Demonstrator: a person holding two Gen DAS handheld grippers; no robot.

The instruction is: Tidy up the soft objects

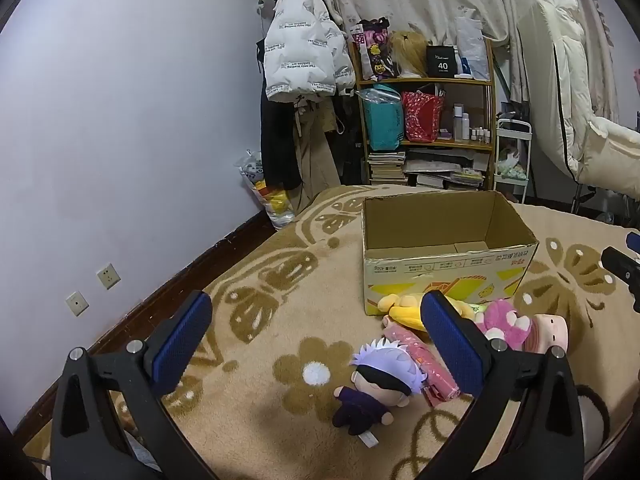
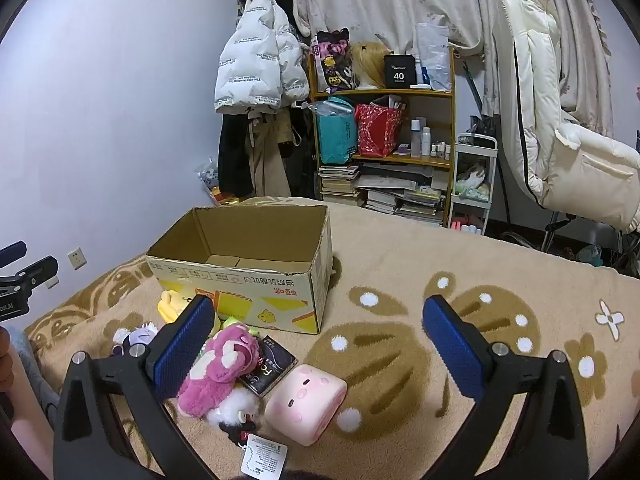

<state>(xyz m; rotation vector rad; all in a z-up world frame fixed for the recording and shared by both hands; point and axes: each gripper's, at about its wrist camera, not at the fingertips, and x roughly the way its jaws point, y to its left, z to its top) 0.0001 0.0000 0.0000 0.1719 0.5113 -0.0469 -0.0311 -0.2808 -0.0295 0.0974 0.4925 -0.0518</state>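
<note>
Hovering: left claw (image 1: 320, 344) above doll (image 1: 370, 390), seemingly apart.

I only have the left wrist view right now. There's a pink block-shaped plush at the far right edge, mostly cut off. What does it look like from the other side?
Observer: In the right wrist view, the pink block-shaped plush has a small pig-like face and lies on the beige flowered blanket, nothing touching its right side.
Operator: Anything under the fuzzy magenta bear plush?
Observer: Yes, a dark flat packet lies partly beneath the fuzzy magenta bear plush, plus a small white fluffy toy at its near end.
Operator: Is the right gripper free?
Observer: The right gripper is open, holding nothing.
Operator: And the brown cardboard box?
Observer: The brown cardboard box looks empty.
</note>
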